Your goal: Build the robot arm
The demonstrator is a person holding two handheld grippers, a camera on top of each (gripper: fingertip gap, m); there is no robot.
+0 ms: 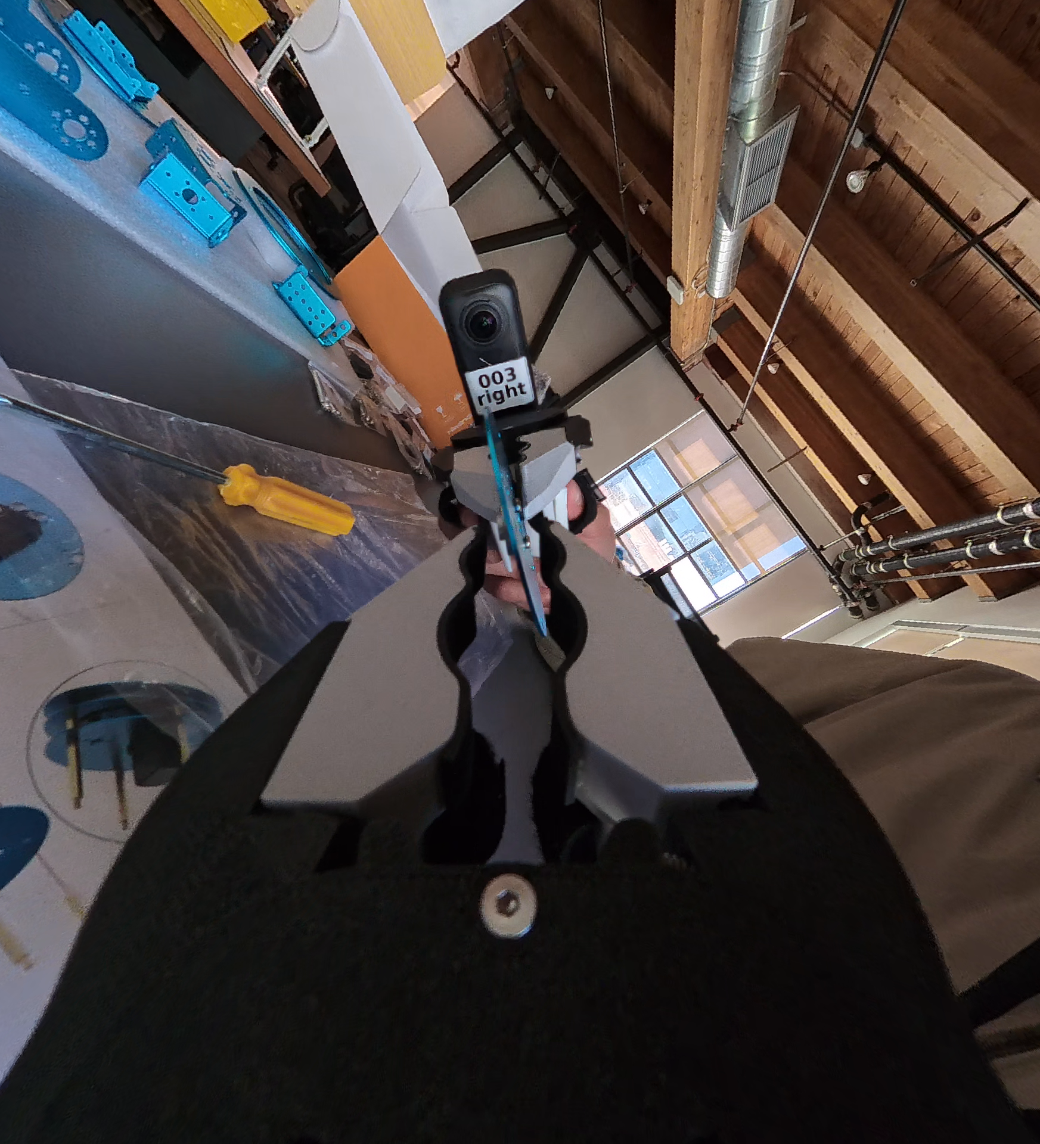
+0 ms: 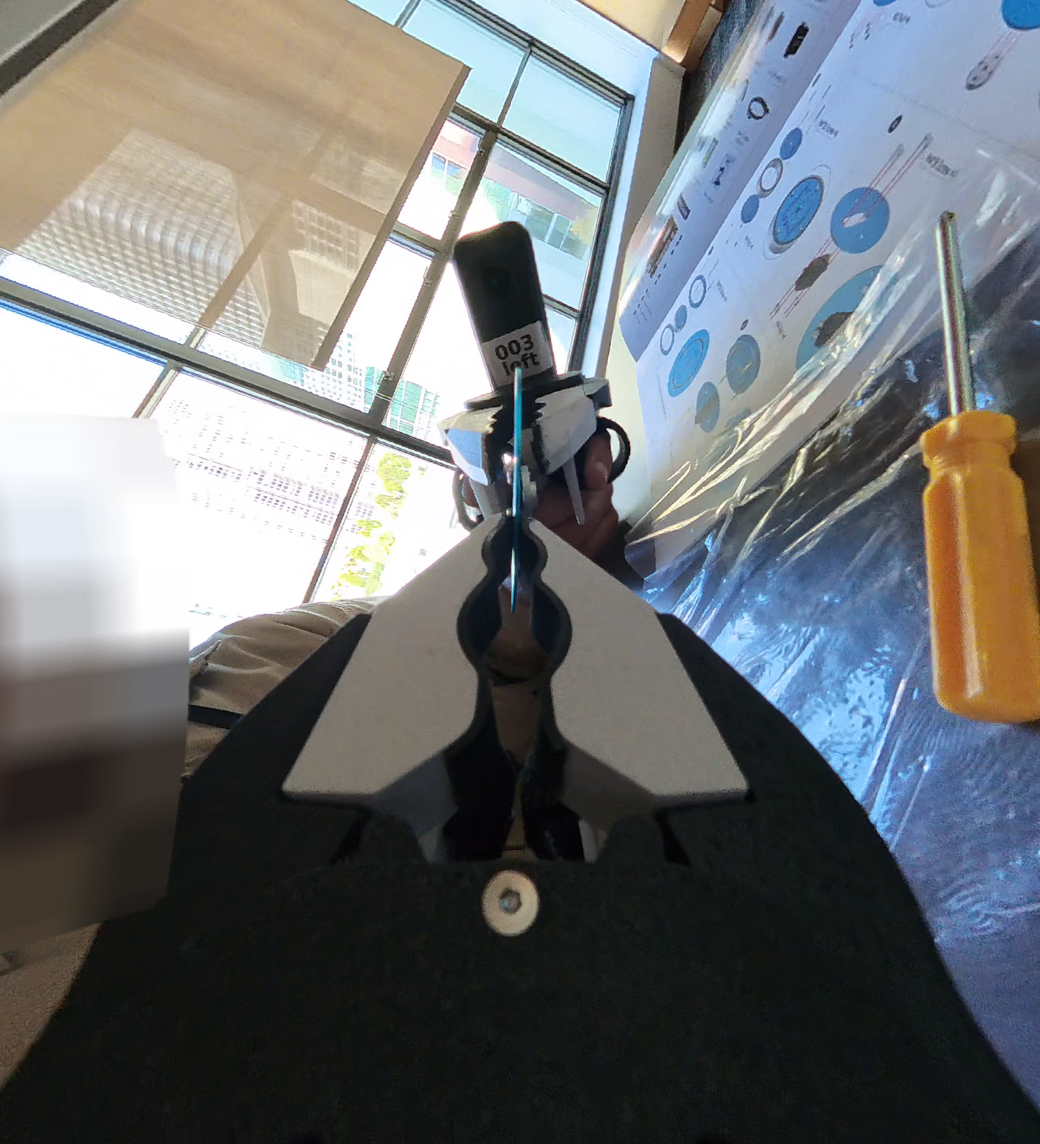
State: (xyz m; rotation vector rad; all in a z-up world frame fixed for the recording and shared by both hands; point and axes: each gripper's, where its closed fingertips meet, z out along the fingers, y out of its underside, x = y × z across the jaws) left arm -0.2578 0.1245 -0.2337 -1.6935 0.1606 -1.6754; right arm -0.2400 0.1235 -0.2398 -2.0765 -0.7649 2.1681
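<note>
A thin blue metal plate point(image 1: 534, 597) is seen edge-on, held in the air between my two grippers, which face each other. My left gripper point(image 1: 520, 545) is shut on one end of it. My right gripper point(image 2: 514, 526) is shut on the other end of the plate point(image 2: 515, 576). Each gripper shows in the other's view, with a black camera on top: the right one point(image 1: 508, 495) and the left one point(image 2: 516, 470). A small silver fastener point(image 2: 507, 461) sits on the plate near the left gripper's jaws. A hand holds each gripper from behind.
A yellow-handled screwdriver point(image 1: 285, 498) point(image 2: 981, 569) lies on a clear plastic bag point(image 2: 845, 526) on the table. A printed instruction sheet point(image 1: 15, 625) point(image 2: 814, 204) lies beside it. Blue metal brackets point(image 1: 189, 198) and an orange box point(image 1: 406, 346) stand farther off. The person's clothed body point(image 1: 876, 774) is close. My left and right fingertips are right by each other. From the right gripper's tips to the yellow-handled screwdriver point(image 2: 981, 569) is close to 11 cm.
</note>
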